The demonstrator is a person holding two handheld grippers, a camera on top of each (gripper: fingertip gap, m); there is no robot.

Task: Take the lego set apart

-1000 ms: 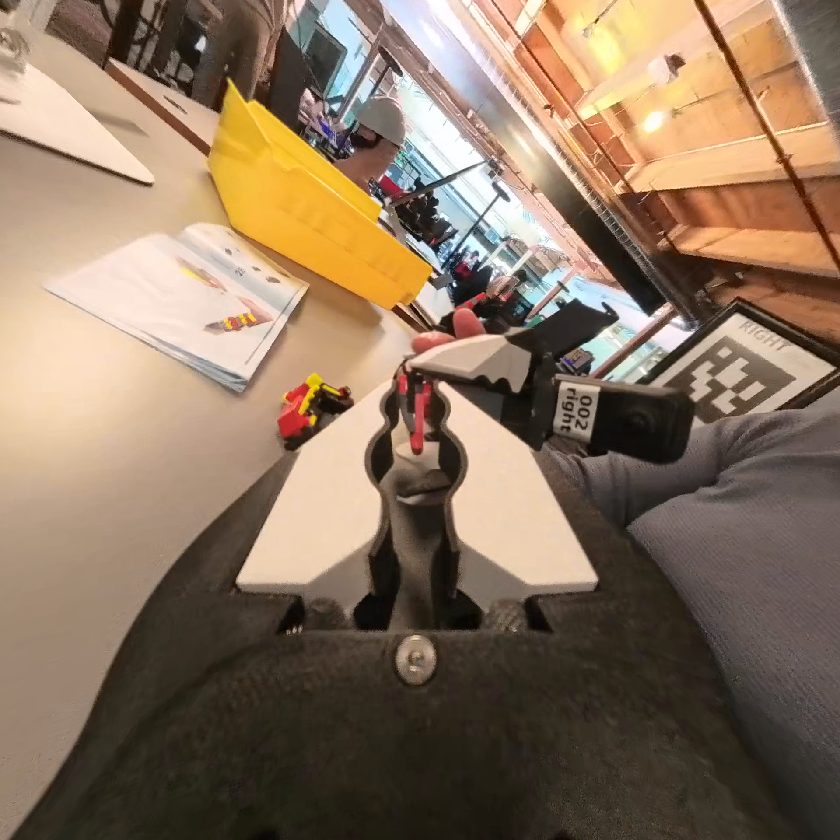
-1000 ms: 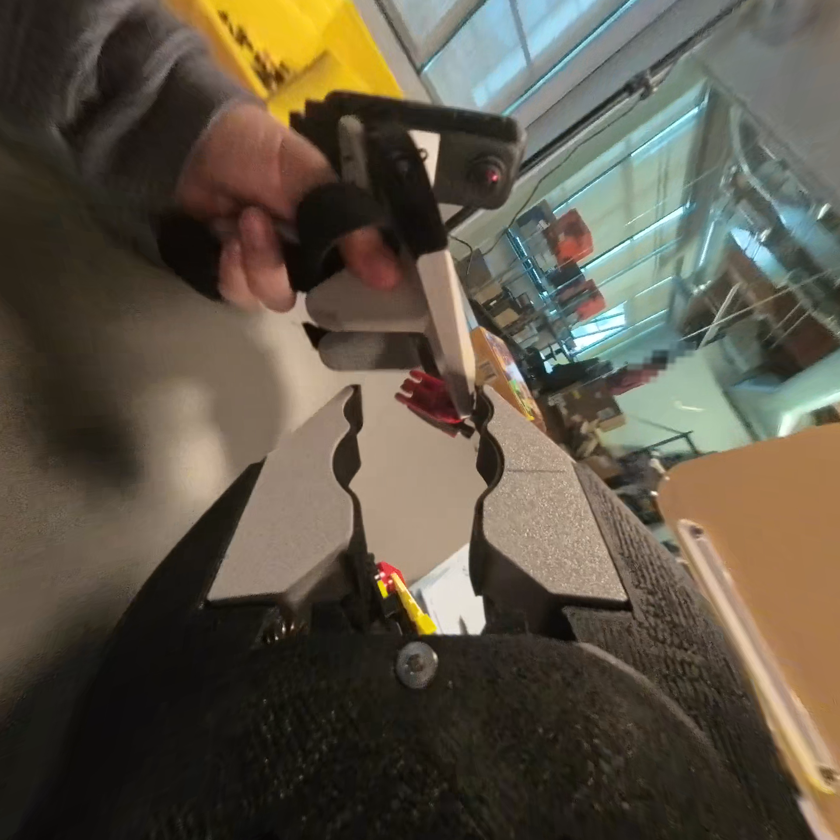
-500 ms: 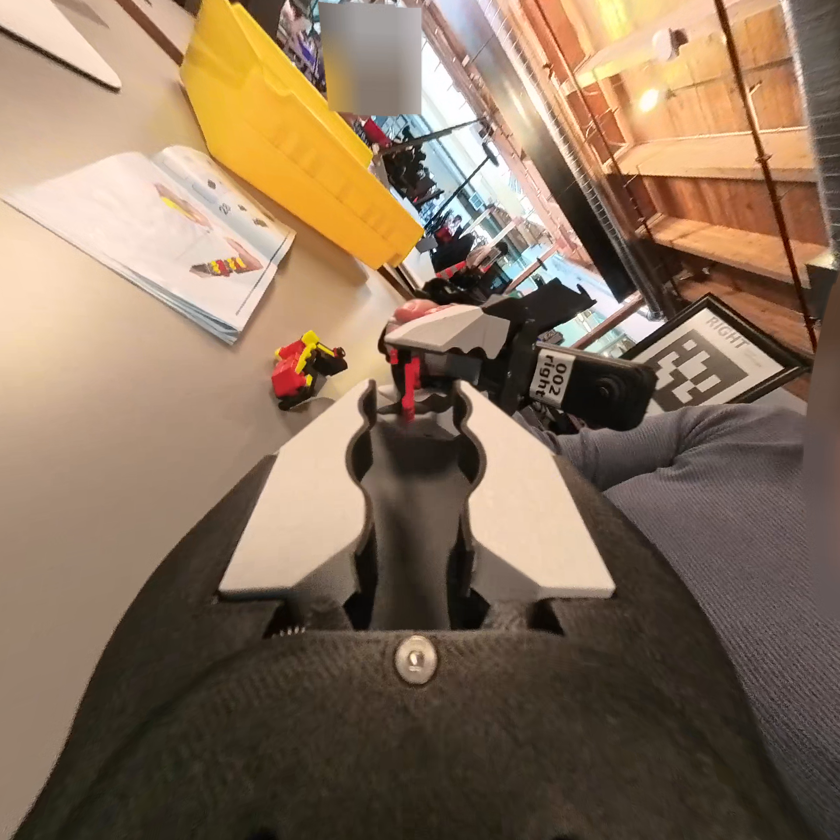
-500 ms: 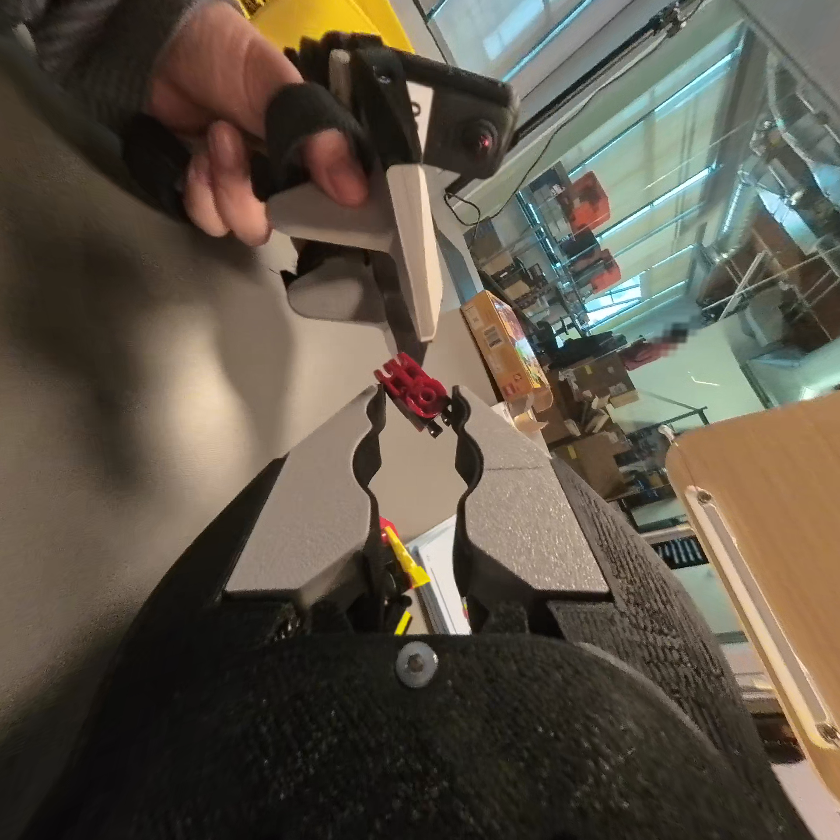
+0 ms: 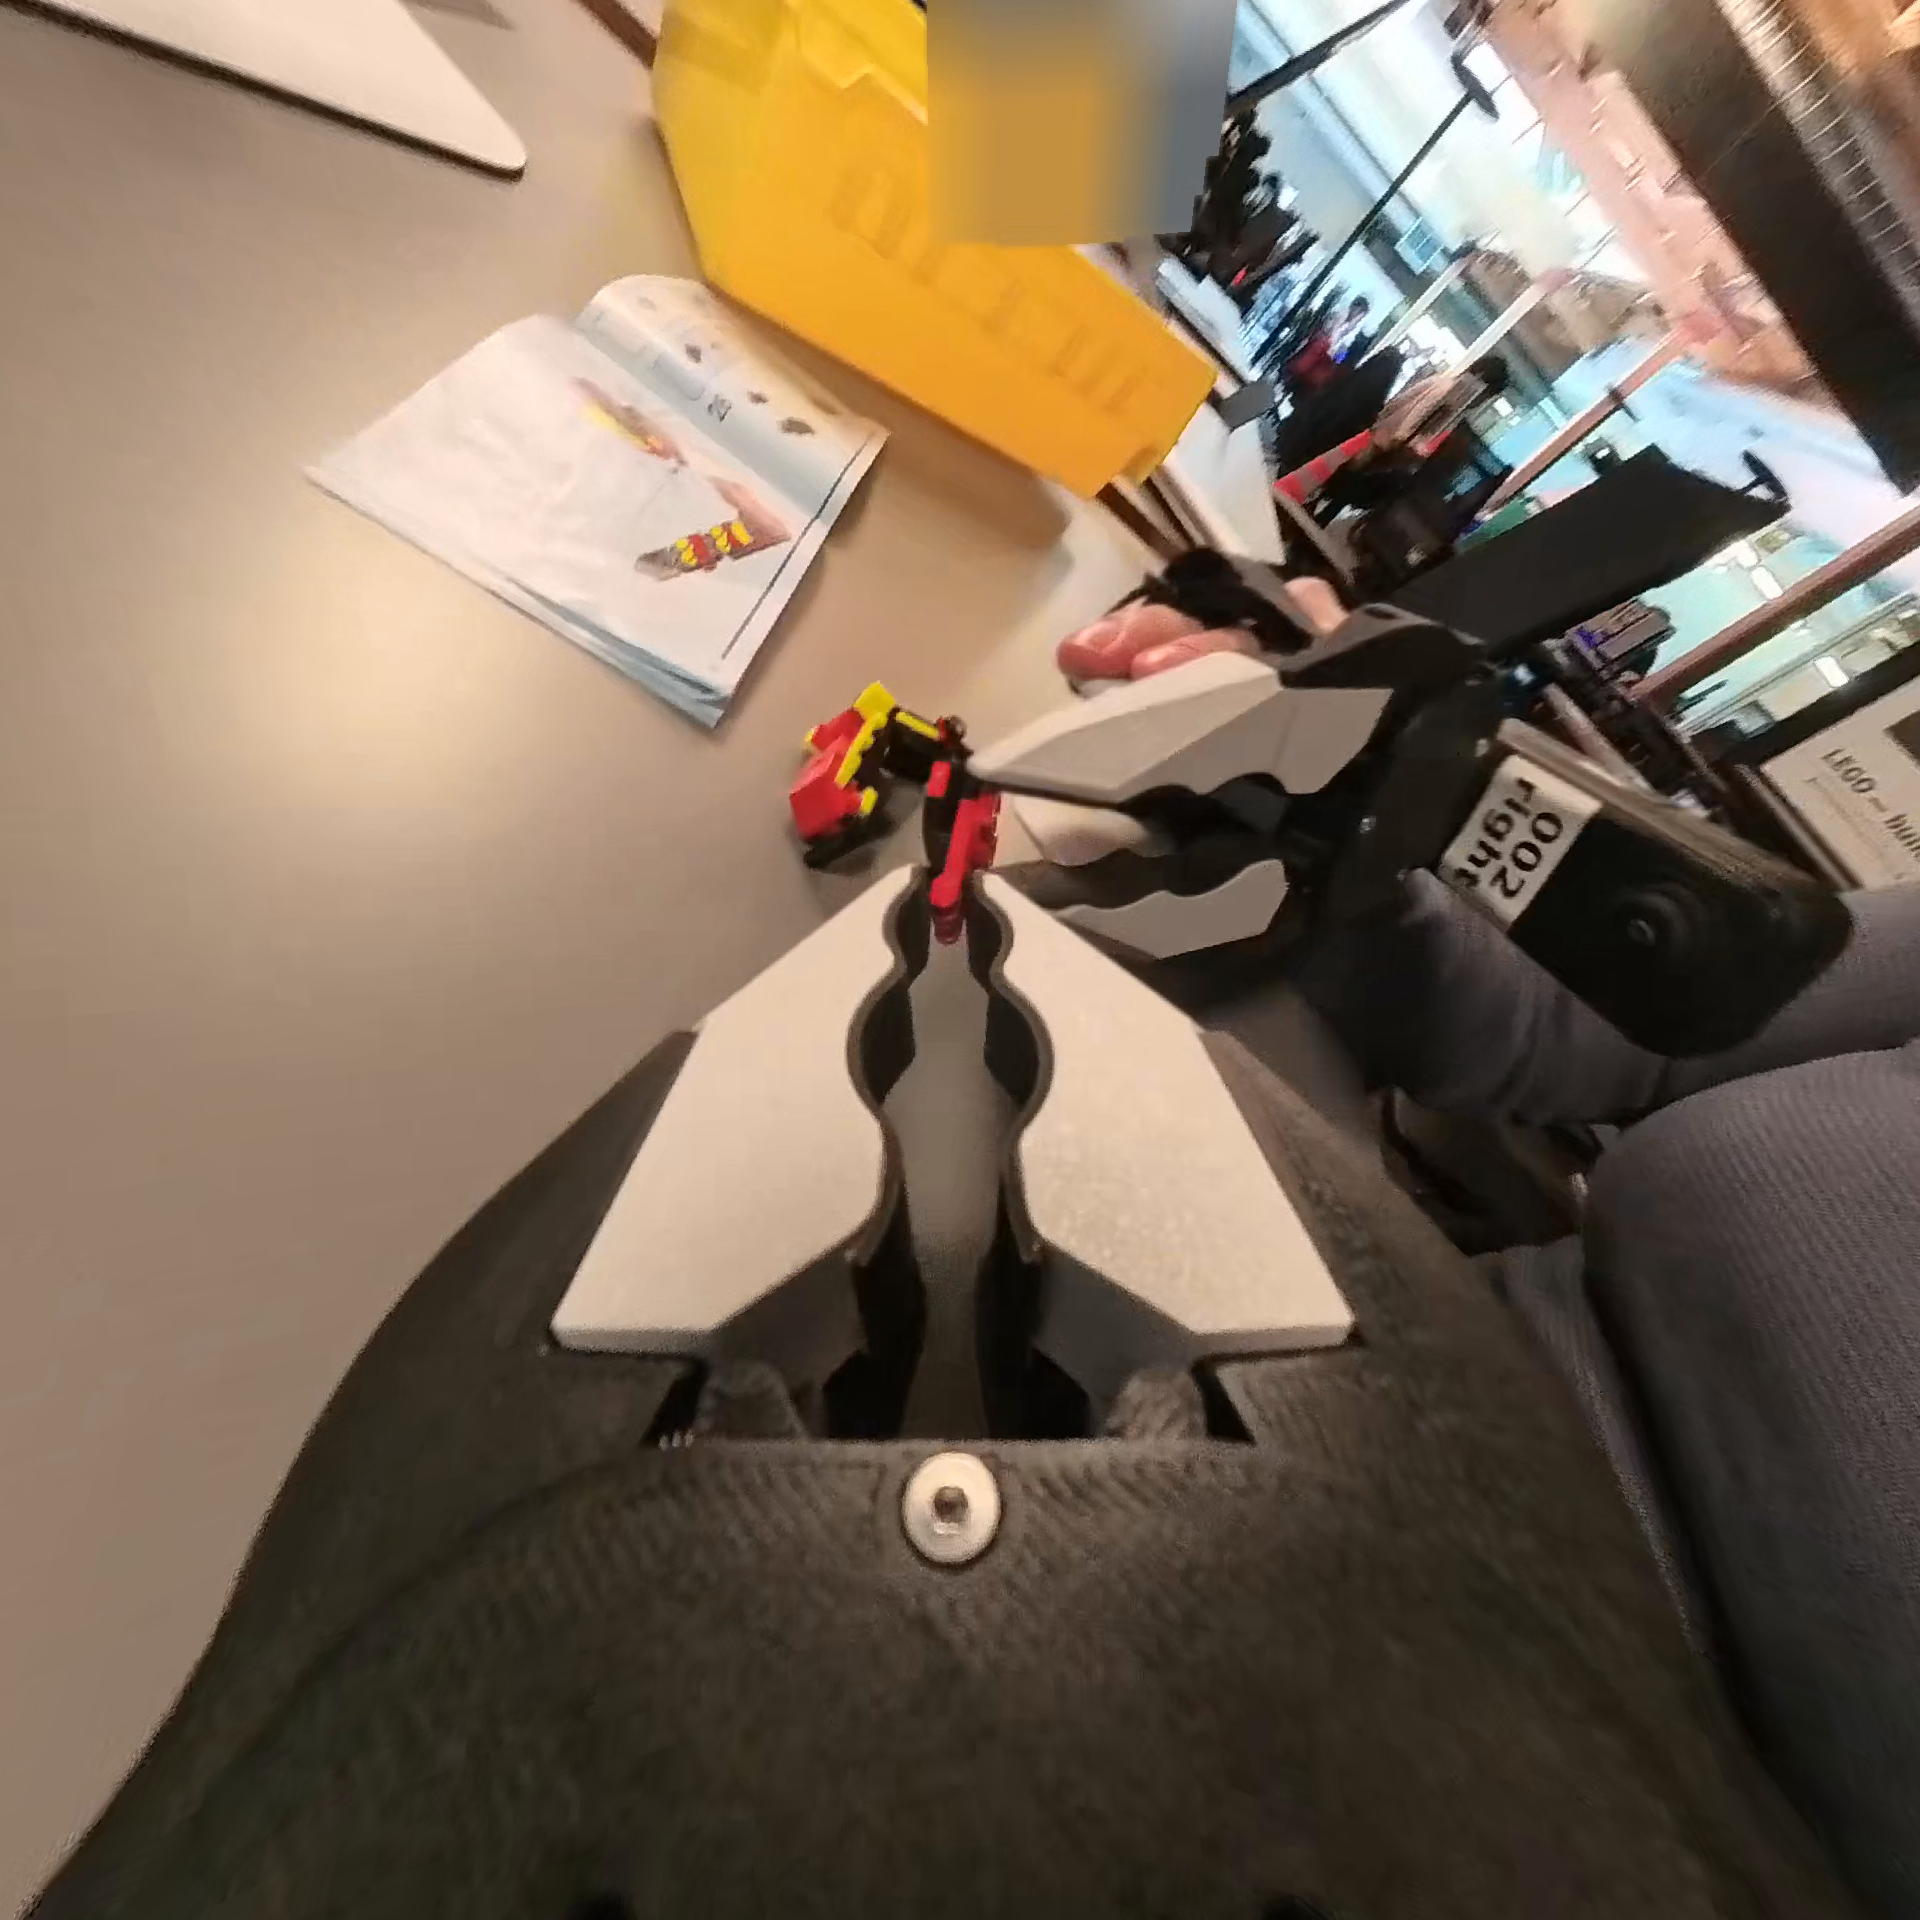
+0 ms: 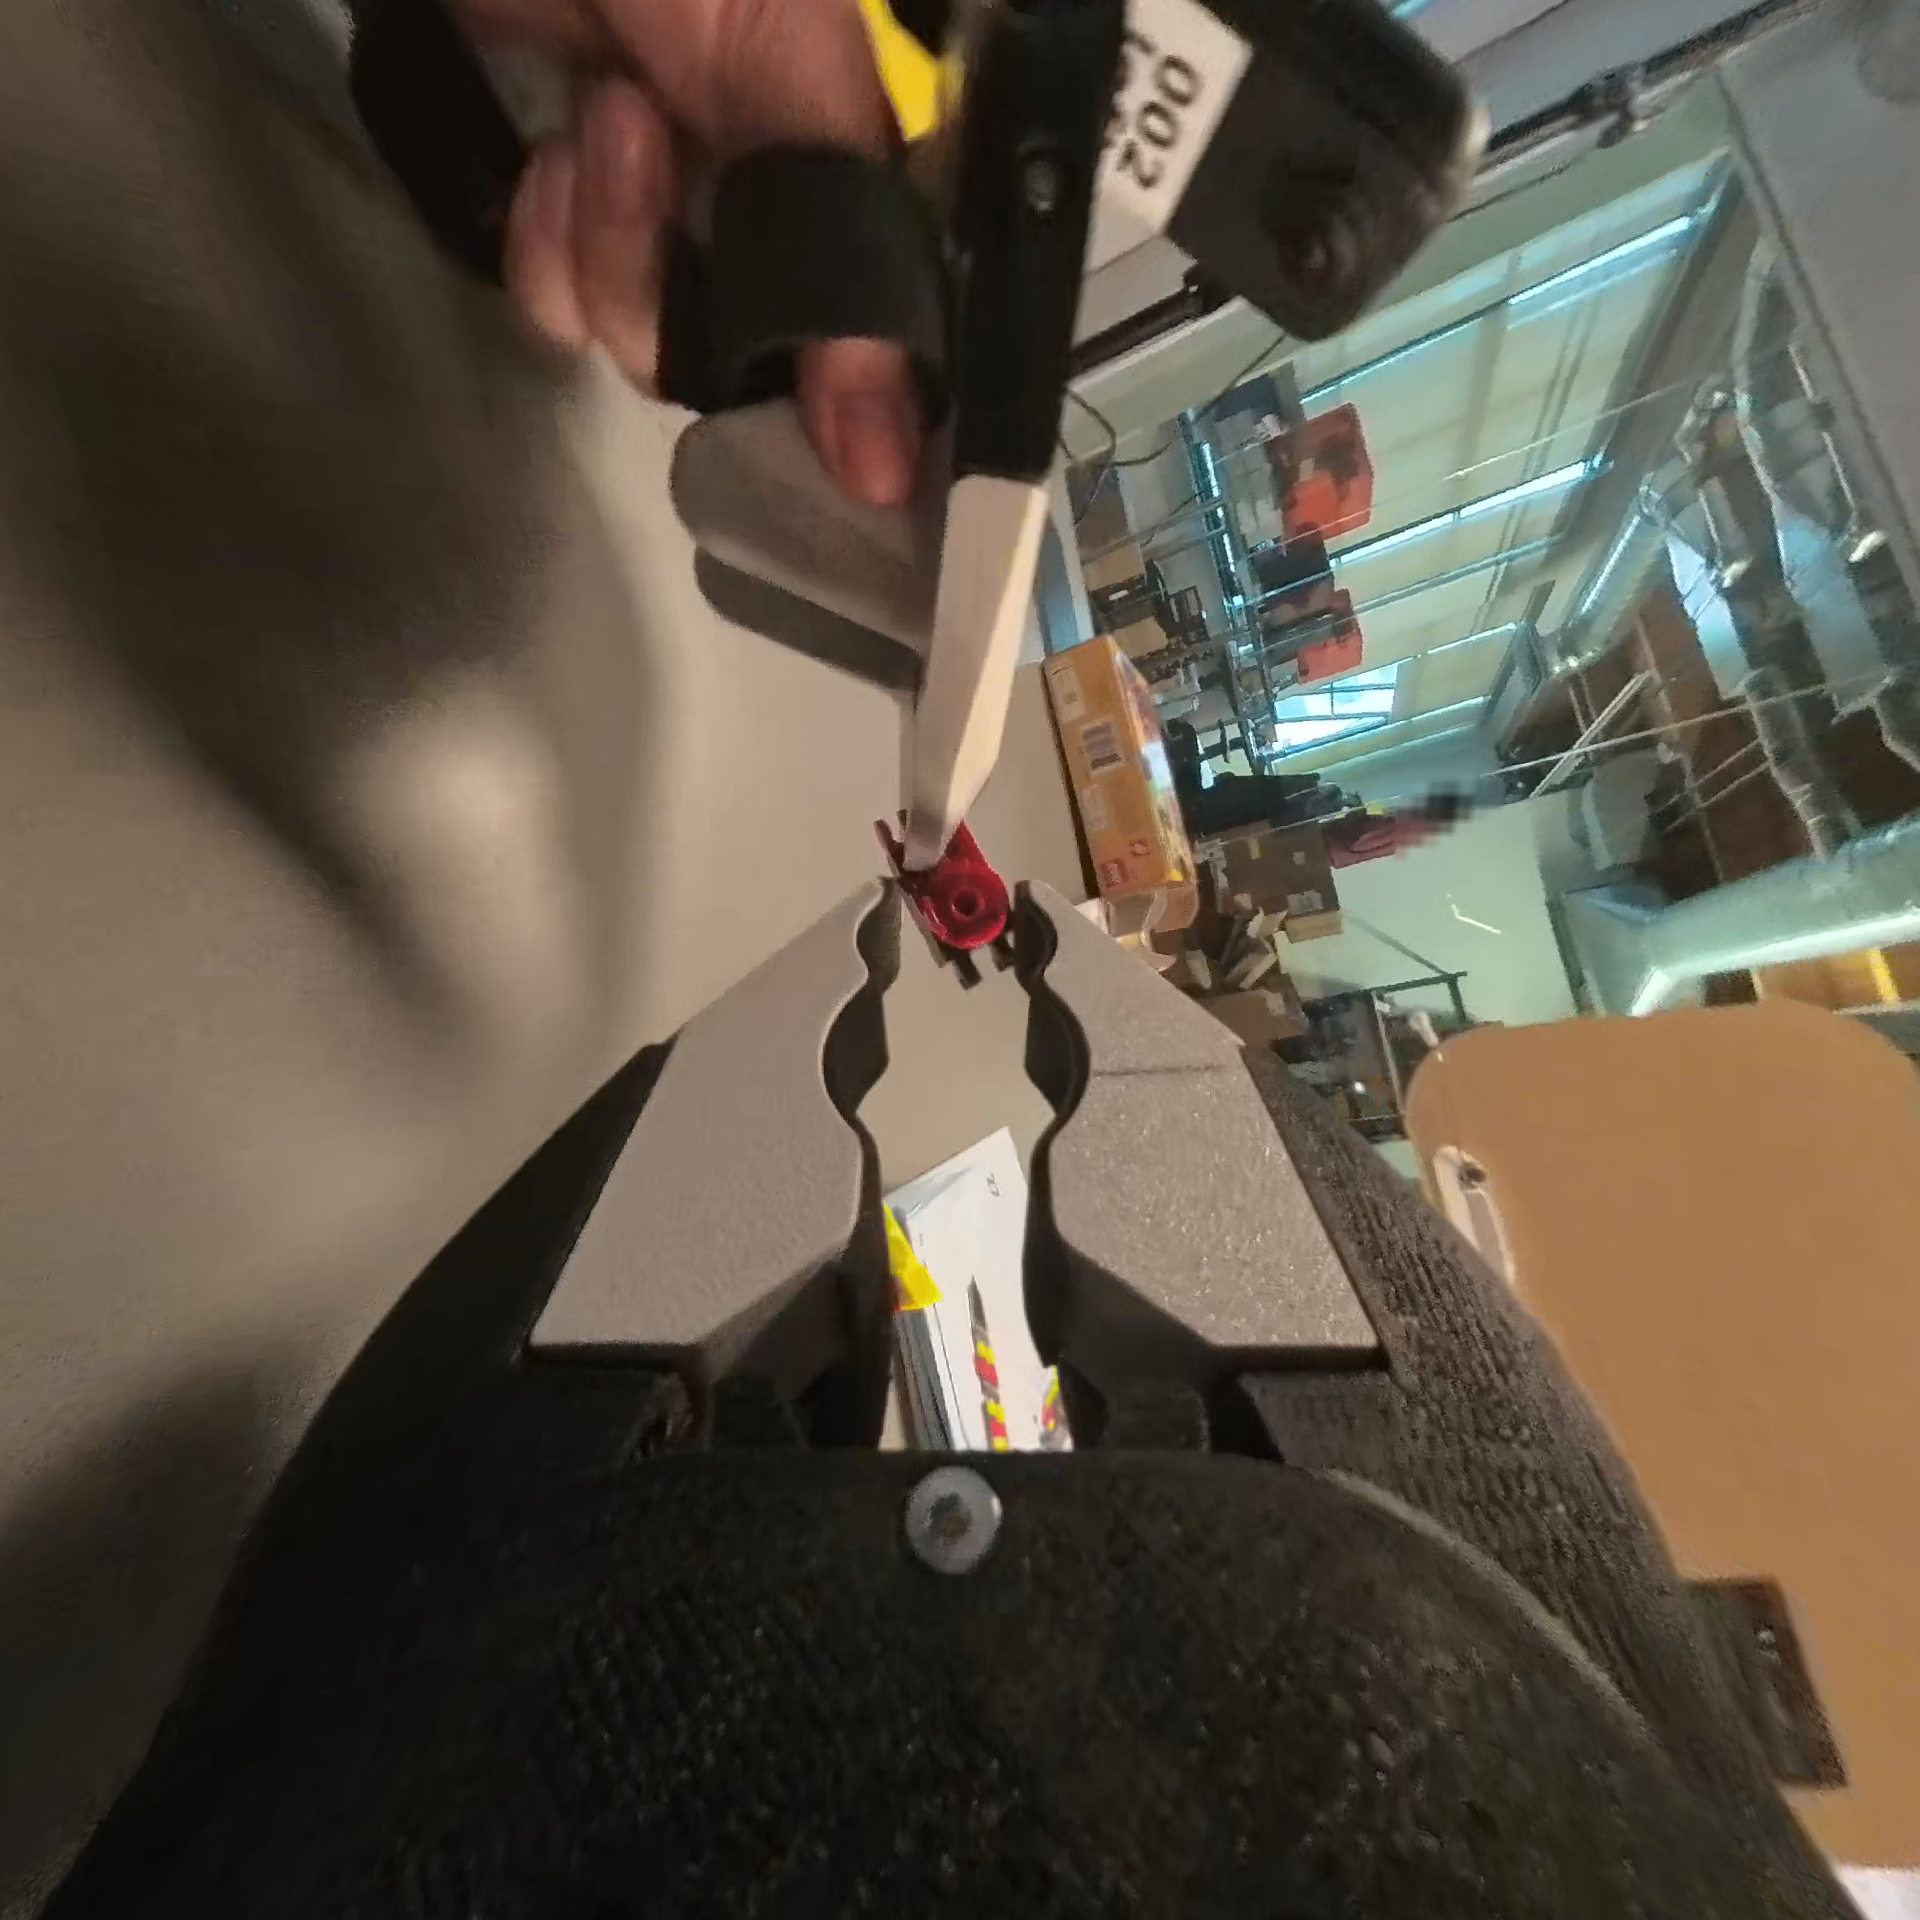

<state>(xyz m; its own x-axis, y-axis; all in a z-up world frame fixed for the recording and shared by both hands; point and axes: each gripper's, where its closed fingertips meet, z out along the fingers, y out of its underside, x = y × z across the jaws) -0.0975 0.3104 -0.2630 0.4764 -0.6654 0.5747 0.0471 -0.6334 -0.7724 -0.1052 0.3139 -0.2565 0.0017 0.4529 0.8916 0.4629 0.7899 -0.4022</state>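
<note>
A small red lego piece [image 5: 961, 831] is held above the table between both grippers. My left gripper [image 5: 945, 899] is shut on its lower end. My right gripper [image 6: 954, 899] is closed around the piece's round red part [image 6: 961, 909]. In the left wrist view its fingers [image 5: 1143, 727] come in from the right, and the upper tip touches the top of the piece. In the right wrist view the left gripper's fingertip [image 6: 935, 800] pinches the piece from above. The rest of the red, yellow and black lego model [image 5: 842, 774] lies on the table [image 5: 260, 831] just behind.
An open instruction booklet [image 5: 603, 488] lies beyond the model, with a yellow bin [image 5: 935, 301] behind it and a white board [image 5: 312, 73] at the far left. A person's grey sleeve [image 5: 1714, 1351] fills the right. An orange box [image 6: 1117, 769] and a tan chair back [image 6: 1662, 1299] are on the right. Only a small space, under 4 cm, lies between the two pairs of fingers.
A second ago only the left gripper held the red piece. Then the right gripper closed on it and the left opened. Now the left has closed on it again, nearer the model.
</note>
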